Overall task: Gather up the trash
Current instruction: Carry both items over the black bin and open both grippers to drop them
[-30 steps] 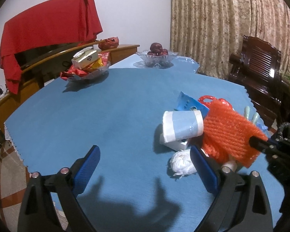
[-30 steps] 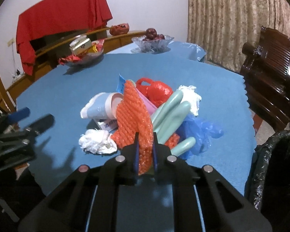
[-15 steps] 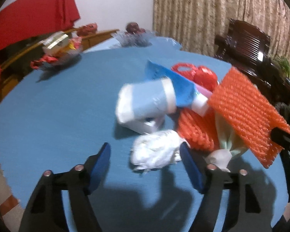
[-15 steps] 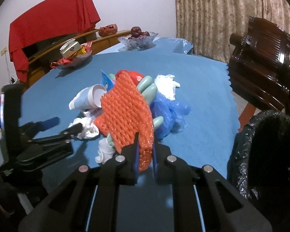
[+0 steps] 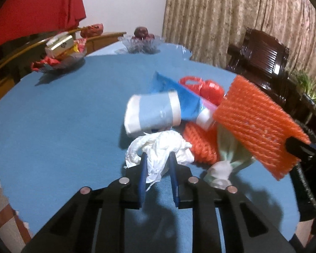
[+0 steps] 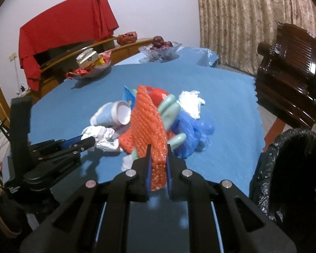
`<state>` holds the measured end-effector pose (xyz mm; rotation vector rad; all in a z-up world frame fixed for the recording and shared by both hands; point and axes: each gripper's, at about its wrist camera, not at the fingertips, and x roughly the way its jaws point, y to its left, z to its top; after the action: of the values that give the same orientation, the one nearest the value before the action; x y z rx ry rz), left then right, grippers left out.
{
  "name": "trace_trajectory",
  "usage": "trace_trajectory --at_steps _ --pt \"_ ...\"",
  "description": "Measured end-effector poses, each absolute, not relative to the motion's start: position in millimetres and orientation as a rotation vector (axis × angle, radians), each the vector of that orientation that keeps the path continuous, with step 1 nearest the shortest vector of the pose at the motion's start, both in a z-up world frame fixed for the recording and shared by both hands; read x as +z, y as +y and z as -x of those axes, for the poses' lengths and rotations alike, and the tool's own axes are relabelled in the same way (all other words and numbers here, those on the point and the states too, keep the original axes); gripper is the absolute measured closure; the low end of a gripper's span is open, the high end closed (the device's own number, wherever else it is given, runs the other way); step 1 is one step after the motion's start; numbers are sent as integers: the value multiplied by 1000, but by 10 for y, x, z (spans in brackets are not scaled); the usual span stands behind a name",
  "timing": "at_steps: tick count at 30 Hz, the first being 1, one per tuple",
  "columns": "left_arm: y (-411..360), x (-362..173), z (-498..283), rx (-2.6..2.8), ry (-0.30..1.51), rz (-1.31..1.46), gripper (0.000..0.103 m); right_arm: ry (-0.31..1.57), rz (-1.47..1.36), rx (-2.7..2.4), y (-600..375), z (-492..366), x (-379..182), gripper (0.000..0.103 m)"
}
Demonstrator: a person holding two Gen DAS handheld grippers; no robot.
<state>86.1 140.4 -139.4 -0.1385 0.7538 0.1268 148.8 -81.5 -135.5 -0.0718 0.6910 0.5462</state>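
Observation:
A heap of trash lies on the blue tablecloth (image 5: 52, 109). My left gripper (image 5: 158, 158) is shut on a crumpled white tissue (image 5: 160, 147), also in the right wrist view (image 6: 101, 137). My right gripper (image 6: 158, 147) is shut on an orange foam net (image 6: 147, 122) and holds it above the heap; the net shows at the right in the left wrist view (image 5: 261, 122). A blue-and-white paper cup (image 5: 153, 111), a blue wrapper (image 5: 179, 92), a red plastic bag (image 5: 206, 86), pale green foam tubes (image 6: 170, 109) and a blue plastic bag (image 6: 196, 128) lie in the heap.
A bin lined with a black bag (image 6: 295, 168) stands off the table's right edge. A dark wooden chair (image 6: 288, 71) is behind it. Two glass bowls, one with snacks (image 5: 61, 57) and one with fruit (image 5: 141, 40), sit at the table's far side.
My left gripper moved forward and closed on the white tissue. My right gripper keeps the orange net, which now hangs more edge-on over the heap.

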Motion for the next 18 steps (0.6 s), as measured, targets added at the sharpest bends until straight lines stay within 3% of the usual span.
trace_trajectory --at_steps 18 --pt "532 -604 -729 -70 625 64 83 564 -10 380 -1751 -1139 -768 92"
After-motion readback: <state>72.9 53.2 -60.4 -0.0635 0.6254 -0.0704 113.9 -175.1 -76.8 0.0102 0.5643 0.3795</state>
